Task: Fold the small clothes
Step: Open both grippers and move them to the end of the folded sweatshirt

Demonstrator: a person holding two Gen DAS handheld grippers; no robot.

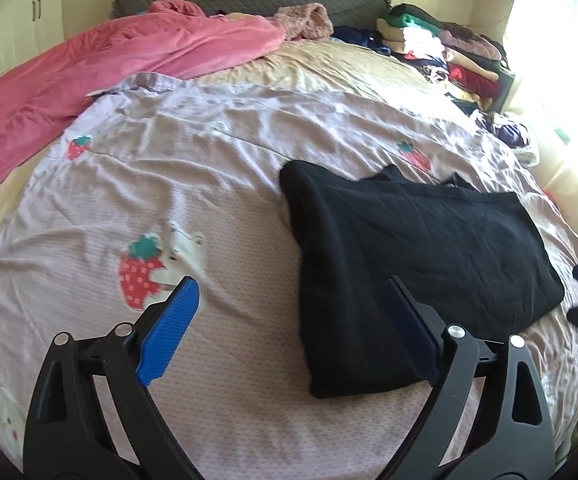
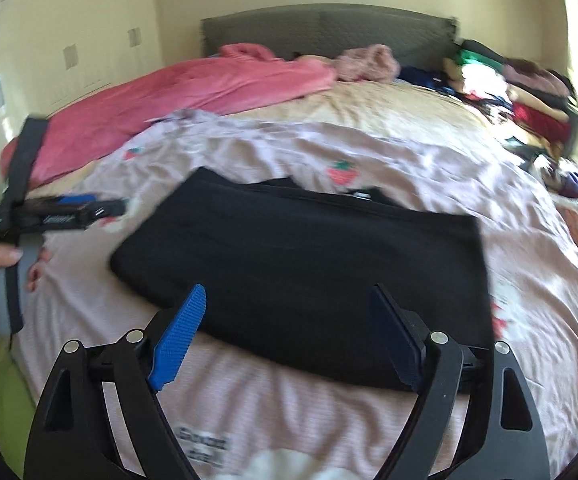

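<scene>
We see the black garment (image 1: 409, 248) folded flat on the strawberry sheet (image 1: 209, 184). Our left gripper (image 1: 289, 320) and right gripper (image 2: 289, 328) both stand wide, holding nothing.

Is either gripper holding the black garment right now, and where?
Neither. Left gripper and right gripper are open and empty; the folded black garment lies free on the bed.

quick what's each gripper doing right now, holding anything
Left gripper: open, holding nothing.
Right gripper: open, empty, above the black garment.
</scene>
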